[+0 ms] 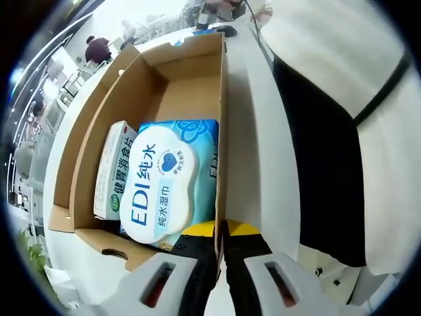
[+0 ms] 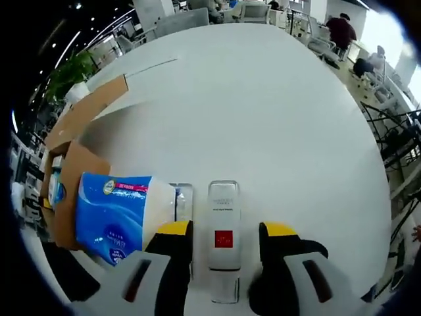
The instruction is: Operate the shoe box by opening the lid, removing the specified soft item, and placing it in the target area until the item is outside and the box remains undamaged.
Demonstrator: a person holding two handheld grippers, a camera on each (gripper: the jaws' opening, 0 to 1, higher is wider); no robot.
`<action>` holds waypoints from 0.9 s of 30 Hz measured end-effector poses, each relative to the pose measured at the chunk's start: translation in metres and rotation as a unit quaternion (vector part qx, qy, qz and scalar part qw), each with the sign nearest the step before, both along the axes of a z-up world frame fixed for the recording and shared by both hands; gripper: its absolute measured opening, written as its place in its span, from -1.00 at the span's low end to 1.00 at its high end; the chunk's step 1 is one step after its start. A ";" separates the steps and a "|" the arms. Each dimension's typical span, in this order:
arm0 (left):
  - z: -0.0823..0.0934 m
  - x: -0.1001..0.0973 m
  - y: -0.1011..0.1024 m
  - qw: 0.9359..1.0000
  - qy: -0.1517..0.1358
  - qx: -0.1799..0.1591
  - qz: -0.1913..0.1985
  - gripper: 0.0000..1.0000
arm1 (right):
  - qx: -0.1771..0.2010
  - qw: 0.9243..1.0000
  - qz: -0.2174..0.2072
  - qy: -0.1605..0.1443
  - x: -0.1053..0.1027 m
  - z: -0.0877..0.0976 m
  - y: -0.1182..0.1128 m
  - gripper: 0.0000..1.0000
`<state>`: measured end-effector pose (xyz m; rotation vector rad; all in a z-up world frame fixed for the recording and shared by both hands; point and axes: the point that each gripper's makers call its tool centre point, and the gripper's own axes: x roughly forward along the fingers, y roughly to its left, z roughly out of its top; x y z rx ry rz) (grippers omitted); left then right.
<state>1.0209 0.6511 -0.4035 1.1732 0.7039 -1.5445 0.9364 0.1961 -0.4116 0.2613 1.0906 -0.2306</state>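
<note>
The open cardboard shoe box (image 1: 164,85) lies on a white table, flaps folded out. Inside it lie a blue and white soft pack of wet wipes (image 1: 168,184) and, to its left, a white and green carton (image 1: 113,172). My left gripper (image 1: 221,240) is at the box's near right wall, one yellow-tipped jaw inside and one outside, shut on that wall. In the right gripper view a blue and white soft pack (image 2: 115,210) lies on the table beside the box (image 2: 69,164). My right gripper (image 2: 227,230) stands open around a clear flat bottle (image 2: 222,227) with a red square, not touching it.
A person in a white top and black garment (image 1: 329,151) stands right of the box. A second clear item (image 2: 183,201) lies against the soft pack. The white table (image 2: 263,112) stretches far ahead. Chairs and seated people (image 2: 342,29) are at the back.
</note>
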 end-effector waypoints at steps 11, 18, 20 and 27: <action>-0.002 0.000 0.001 1.000 0.001 0.011 -0.002 -0.95 | -0.006 0.990 -0.083 -0.117 0.010 0.043 -0.018 -0.26; -0.002 0.001 0.001 1.000 -0.012 0.002 0.000 -0.94 | -0.005 0.977 -0.105 -0.183 0.000 0.083 -0.020 -0.39; -0.003 0.001 0.001 1.000 -0.013 0.002 -0.002 -0.94 | -0.005 0.977 -0.108 -0.184 -0.001 0.086 -0.015 -0.37; -0.003 0.001 0.002 1.000 -0.009 0.003 -0.001 -0.94 | -0.009 0.978 -0.088 -0.190 0.000 0.089 0.005 -0.28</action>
